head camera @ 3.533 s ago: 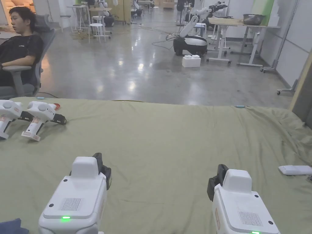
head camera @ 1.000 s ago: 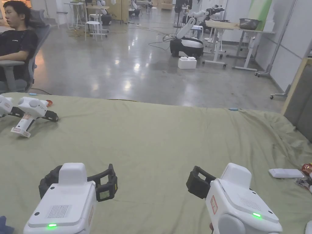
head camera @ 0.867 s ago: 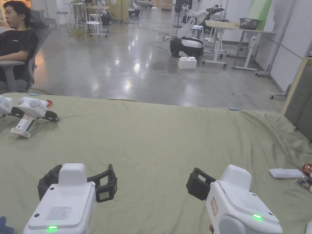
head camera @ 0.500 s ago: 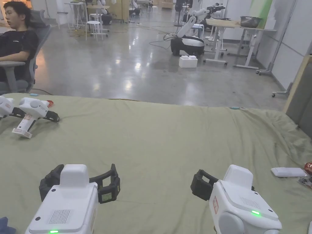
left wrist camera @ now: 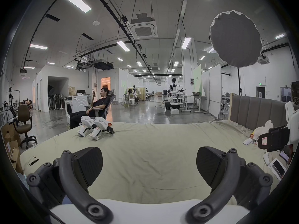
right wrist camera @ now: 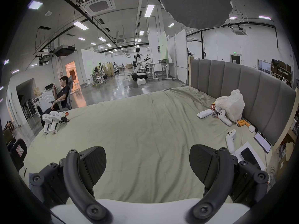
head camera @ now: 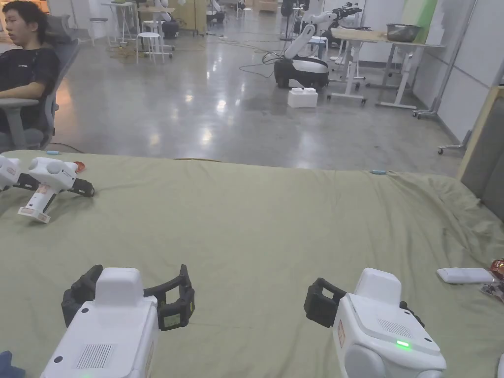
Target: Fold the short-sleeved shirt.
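A corner of dark blue cloth [head camera: 7, 362] peeks in at the bottom left of the head view; I cannot tell whether it is the shirt. My left gripper [head camera: 140, 275] hovers over the near left of the olive-green bed sheet [head camera: 256, 226], jaws wide apart with nothing between them. My right gripper [head camera: 364, 295] hovers over the near right, also open and empty. The left gripper [left wrist camera: 149, 162] and the right gripper [right wrist camera: 148, 159] each show only bare sheet between their black pads in their own views.
Two spare white grippers [head camera: 49, 184] lie at the far left of the bed. A white remote [head camera: 462, 275], white controllers [right wrist camera: 230, 140], a phone and a white bag [right wrist camera: 231, 103] lie along the grey headboard [right wrist camera: 242, 85] at right. A person [head camera: 24, 64] sits in a chair beyond the bed.
Both grippers were shut 3.5 s ago and now stand open. Over the last second they have barely moved; the head camera shifted slightly.
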{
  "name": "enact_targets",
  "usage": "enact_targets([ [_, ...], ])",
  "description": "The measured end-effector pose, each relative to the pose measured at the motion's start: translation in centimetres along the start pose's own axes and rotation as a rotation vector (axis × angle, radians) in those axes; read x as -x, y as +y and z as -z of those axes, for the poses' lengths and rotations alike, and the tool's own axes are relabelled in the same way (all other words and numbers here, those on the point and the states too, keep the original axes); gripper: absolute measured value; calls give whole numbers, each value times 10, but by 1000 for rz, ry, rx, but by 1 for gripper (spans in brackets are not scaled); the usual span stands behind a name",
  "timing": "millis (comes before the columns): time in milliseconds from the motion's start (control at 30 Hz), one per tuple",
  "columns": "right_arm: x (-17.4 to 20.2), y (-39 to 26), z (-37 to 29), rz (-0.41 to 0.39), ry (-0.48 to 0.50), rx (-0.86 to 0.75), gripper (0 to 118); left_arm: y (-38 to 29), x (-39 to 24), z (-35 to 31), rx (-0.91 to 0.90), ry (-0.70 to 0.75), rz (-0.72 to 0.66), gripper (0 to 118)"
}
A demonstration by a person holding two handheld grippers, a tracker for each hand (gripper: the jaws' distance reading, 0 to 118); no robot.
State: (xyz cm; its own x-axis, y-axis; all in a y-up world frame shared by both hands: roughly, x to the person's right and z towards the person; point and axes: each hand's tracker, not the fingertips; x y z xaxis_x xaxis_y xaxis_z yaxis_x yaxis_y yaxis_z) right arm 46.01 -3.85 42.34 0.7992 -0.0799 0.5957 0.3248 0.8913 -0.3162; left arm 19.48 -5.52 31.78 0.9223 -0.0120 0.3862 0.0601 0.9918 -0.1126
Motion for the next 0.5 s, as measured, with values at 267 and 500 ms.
enact_targets([
  [267, 2, -3, 2, 0, 34, -23, 106, 0, 1, 3, 12, 6, -6, 117],
  [500, -3, -6, 6, -13, 62, -97, 106, -5, 3, 3, -2, -16, 34, 117],
])
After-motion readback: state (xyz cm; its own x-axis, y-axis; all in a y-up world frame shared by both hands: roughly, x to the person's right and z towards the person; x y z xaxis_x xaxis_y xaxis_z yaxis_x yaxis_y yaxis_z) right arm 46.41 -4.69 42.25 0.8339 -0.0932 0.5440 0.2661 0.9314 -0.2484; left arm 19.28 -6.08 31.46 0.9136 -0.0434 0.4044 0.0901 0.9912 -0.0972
